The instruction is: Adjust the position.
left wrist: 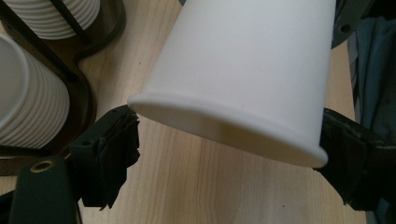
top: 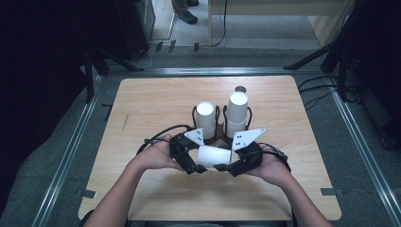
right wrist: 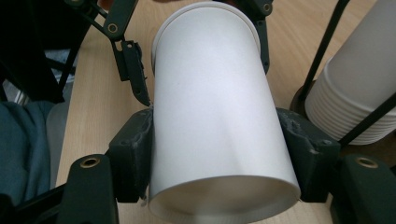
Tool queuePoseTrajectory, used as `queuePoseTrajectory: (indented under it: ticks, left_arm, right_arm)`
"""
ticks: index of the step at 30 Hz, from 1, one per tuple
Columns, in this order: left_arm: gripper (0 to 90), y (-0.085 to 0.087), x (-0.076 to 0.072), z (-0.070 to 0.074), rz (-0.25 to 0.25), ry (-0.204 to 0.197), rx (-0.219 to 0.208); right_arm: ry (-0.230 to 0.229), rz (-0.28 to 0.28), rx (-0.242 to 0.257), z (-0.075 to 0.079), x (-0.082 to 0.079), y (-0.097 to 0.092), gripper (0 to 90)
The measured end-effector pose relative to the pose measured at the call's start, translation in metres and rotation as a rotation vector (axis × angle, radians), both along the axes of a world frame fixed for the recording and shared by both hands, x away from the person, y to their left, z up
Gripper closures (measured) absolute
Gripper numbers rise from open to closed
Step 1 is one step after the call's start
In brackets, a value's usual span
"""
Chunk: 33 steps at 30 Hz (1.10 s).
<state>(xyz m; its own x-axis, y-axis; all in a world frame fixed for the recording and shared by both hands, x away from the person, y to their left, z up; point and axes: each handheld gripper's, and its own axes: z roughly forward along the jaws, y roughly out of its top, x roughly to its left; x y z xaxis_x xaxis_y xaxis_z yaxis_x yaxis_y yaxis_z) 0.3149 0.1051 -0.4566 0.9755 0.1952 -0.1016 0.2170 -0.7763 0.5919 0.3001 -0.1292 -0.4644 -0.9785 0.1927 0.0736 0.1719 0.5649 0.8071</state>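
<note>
Pale wood forms the table (top: 156, 99), on which a dark wire cup rack (top: 220, 135) is stood. Just in front of the rack, a white paper cup (top: 213, 156) is held sideways between both tools. The left hand-held gripper (top: 195, 168) pinches its rim end; the right hand-held gripper (top: 224, 167) is clamped across its body. Light, even pressure is advised, lest the wall be crushed.

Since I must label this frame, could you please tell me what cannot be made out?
- High view: the held cup is partly covered by both grippers.
- Left gripper view: the cup is cut off by the top edge.
- Right gripper view: the cup stack is cut off at the right edge.
</note>
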Motion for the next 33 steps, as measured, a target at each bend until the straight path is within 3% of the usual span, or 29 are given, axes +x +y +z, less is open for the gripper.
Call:
queuePoseTrajectory:
  ticks: [12,13,14,15,16,20,30,33]
  left_arm:
    - [13.0,0.012,-0.001,0.006,0.050,0.028,-0.150]
    - [13.1,0.013,-0.002,0.007,0.060,0.026,-0.183]
    - [13.2,0.013,-0.002,0.007,0.060,0.026,-0.183]
    - [13.3,0.014,-0.002,0.008,0.071,0.044,-0.231]
    - [13.3,0.014,-0.002,0.008,0.071,0.044,-0.231]
    - [13.6,0.015,-0.002,0.010,0.072,0.061,-0.299]
    - [16.8,0.014,-0.003,0.012,0.052,0.098,-0.376]
    - [17.7,0.014,-0.003,0.012,0.051,0.103,-0.379]
  right_arm:
    - [-0.001,-0.018,0.113,0.013,0.002,-0.016,33.6]
    - [-0.006,-0.020,0.129,0.015,0.002,-0.018,33.6]
    - [-0.006,-0.020,0.129,0.015,0.002,-0.018,33.6]
    - [0.000,-0.019,0.154,0.017,0.002,-0.020,33.5]
    - [-0.001,-0.017,0.164,0.018,0.003,-0.021,33.5]
    - [0.013,-0.004,0.190,0.019,0.003,-0.023,33.4]
    - [0.039,0.035,0.190,0.015,0.001,-0.015,33.2]
    - [0.040,0.037,0.193,0.015,0.001,-0.015,33.2]
